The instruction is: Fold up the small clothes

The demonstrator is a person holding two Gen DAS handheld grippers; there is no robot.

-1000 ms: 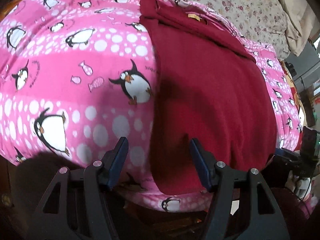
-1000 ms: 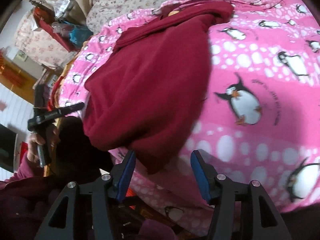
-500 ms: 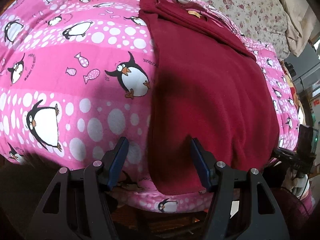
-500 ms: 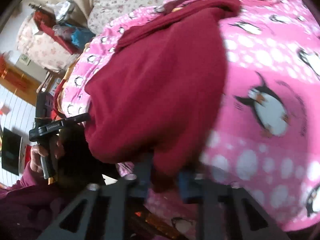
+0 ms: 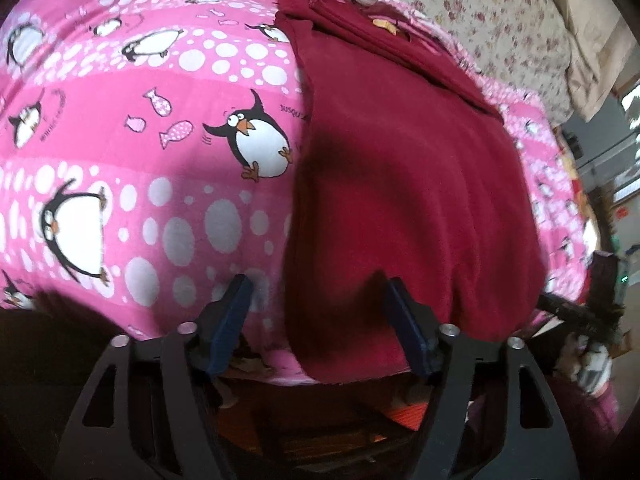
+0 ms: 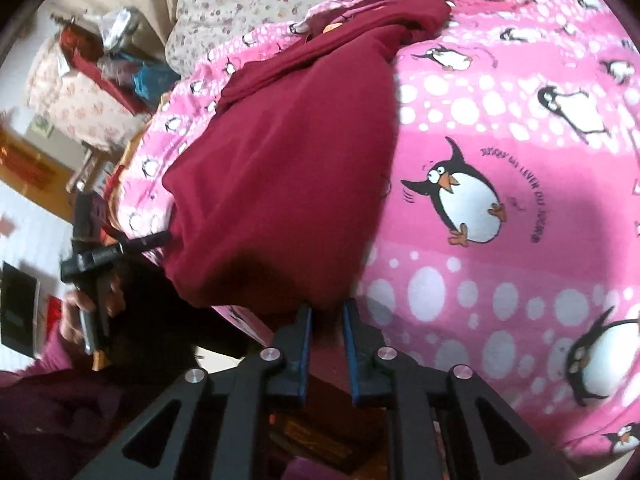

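A dark red fleece garment (image 5: pixel 400 200) lies flat on a pink penguin blanket (image 5: pixel 160 160), with a tan label (image 5: pixel 386 24) at its far end. My left gripper (image 5: pixel 316 308) straddles the garment's near left edge at the bed's front. Its jaws are opening, and the left finger (image 5: pixel 234 312) rests over bare blanket without pressing the cloth. In the right wrist view the same garment (image 6: pixel 288 160) reaches the near edge. My right gripper (image 6: pixel 326 318) stands narrow at its near corner. Those jaws are opening, with the hem between them.
The pink blanket (image 6: pixel 520 120) covers the bed, and a floral sheet (image 5: pixel 500 20) lies beyond it. A beige pillow (image 5: pixel 592 60) sits at the far right. Cluttered furniture (image 6: pixel 100 60) stands beside the bed. A hand (image 6: pixel 80 312) holds the other gripper at the bed's dark front edge.
The right gripper went from wide to nearly shut around the garment's near corner, then eased apart slightly. The left jaws have widened a little. The garment lies much as before.
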